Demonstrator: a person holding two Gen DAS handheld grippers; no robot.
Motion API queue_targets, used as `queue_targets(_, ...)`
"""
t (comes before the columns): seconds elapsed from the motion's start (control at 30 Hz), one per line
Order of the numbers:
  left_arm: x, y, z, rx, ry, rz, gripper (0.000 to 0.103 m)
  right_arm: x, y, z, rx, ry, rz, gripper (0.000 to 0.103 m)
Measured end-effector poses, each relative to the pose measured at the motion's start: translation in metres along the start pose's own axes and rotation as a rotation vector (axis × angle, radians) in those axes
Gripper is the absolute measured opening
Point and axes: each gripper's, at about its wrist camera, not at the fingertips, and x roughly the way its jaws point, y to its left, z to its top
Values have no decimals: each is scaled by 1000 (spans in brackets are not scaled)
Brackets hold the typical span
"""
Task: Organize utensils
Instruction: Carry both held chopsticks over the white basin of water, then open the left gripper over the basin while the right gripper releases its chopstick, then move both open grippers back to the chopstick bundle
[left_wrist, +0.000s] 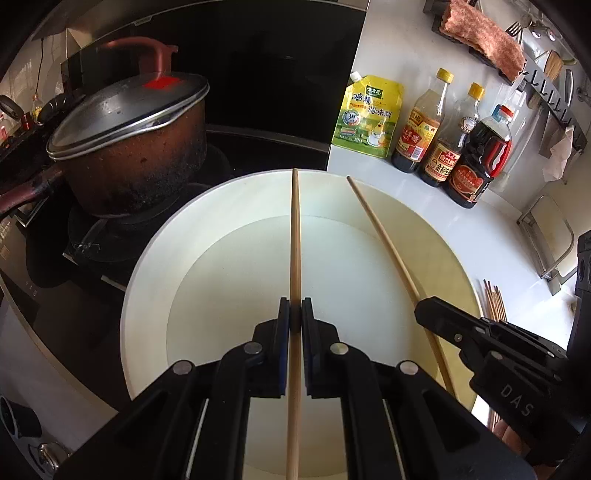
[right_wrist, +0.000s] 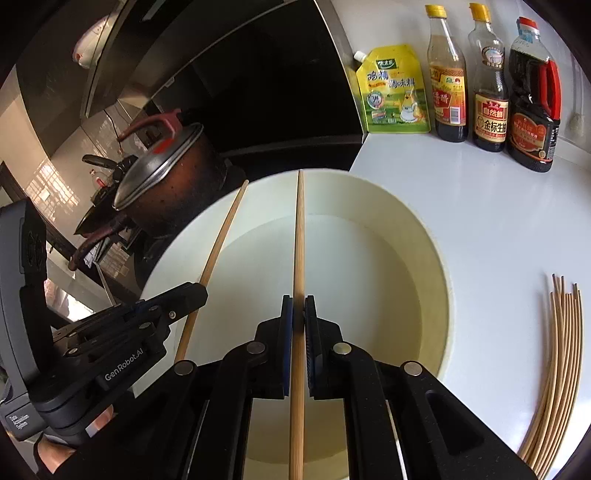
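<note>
Bamboo chopsticks were mid-sort: the left gripper (left_wrist: 295, 317) had its jaws pinched on one chopstick (left_wrist: 295, 236), the right gripper (right_wrist: 298, 314) pinched on another (right_wrist: 299, 236), both held over the white basin (right_wrist: 436, 258). That basin looked empty apart from maybe some water. A loose bundle of chopsticks (right_wrist: 557, 369) lay on the counter (right_wrist: 480, 206) beside it, so I'd guess plenty was left.

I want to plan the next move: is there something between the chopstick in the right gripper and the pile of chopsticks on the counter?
Nothing visible. The right gripper holds its chopstick above the white basin. The pile of chopsticks lies to the right on bare white counter; only the basin's rim lies between.
</note>
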Motion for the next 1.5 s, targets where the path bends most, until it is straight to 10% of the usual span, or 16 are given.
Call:
queue_targets(0.27, 19, 8, -8, -14, 33, 31, 9, 24, -4, -9, 25, 59, -15, 12)
queue_targets(0.43, 5, 13, -10, -35, -16, 47, 57, 14, -1, -12, -16, 22, -55, 13)
queue_targets(0.93, -40, -8, -39, -7, -114, 180, 58, -36, -13, -37, 3, -94, -57, 19)
queue_targets(1.5, -55, -96, -79, 70, -87, 46, 62, -130, -89, -102, 104, -186, -203, 29)
